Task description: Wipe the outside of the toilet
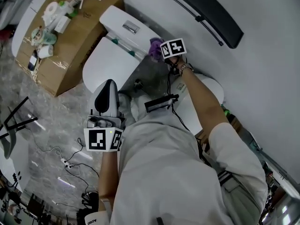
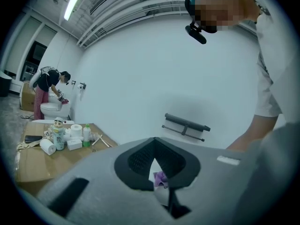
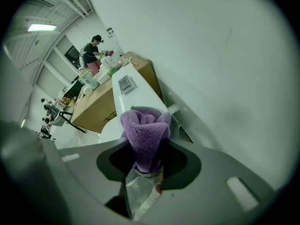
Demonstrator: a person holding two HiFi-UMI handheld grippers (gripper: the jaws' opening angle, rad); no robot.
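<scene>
Right gripper [image 3: 147,165] pinches a bunched purple cloth [image 3: 145,135] at the near end of the toilet [image 1: 112,55] tank [image 3: 133,90]; left gripper [image 1: 108,84] hangs low, jaws pressed together on nothing.
A cardboard box [image 1: 70,41] loaded with bottles and paper rolls stands just beside the toilet. A black rail [image 1: 206,13] is on the wall. The person's right arm [image 1: 201,97] covers the floor behind the bowl.

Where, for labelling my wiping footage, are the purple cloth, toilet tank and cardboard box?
purple cloth [image 3: 143,135], right gripper view, bunched middle.
toilet tank [image 1: 115,18], head view, lid top.
cardboard box [image 1: 78,42], head view, bare top.
</scene>
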